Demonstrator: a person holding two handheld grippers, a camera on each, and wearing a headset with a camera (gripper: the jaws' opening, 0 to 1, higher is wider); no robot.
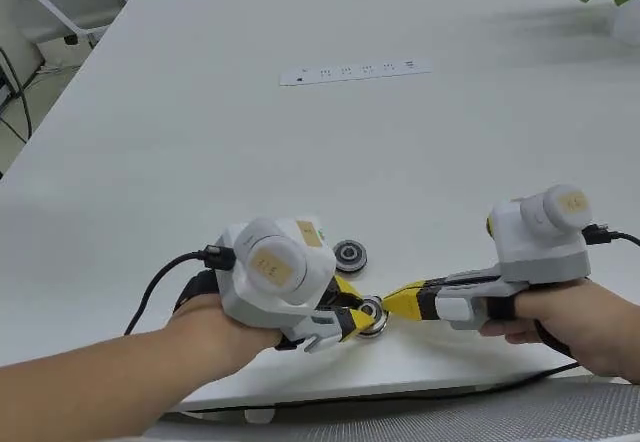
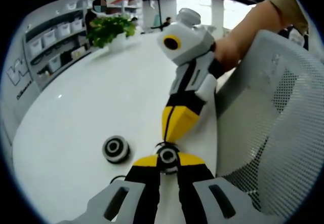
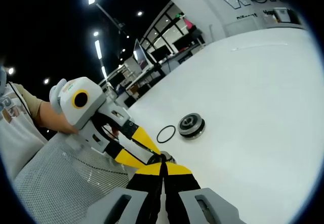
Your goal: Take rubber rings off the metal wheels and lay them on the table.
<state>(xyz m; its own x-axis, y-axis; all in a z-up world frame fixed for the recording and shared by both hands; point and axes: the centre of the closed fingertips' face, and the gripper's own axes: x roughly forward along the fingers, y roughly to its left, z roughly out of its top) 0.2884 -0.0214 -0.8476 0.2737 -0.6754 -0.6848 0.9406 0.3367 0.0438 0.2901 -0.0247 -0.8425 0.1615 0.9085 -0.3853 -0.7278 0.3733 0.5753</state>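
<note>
Pulling now could fail in two ways: the ring may slip from the right tongs (image 1: 397, 305) if they have pinched only its edge, or the wheel (image 2: 168, 154) may twist out of the left tongs (image 2: 167, 160) and drop near the surface (image 1: 300, 142) edge. The left tongs are narrow, clamped on the wheel just above the surface. The right tongs are pressed together at its rim; whether they have caught rubber I cannot tell. A loose ring (image 3: 166, 133) lies beside a second wheel (image 1: 349, 255).

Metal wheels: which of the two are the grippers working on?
The nearer wheel, clamped in the left gripper with the right gripper touching it; the other wheel lies free beyond them.
</note>
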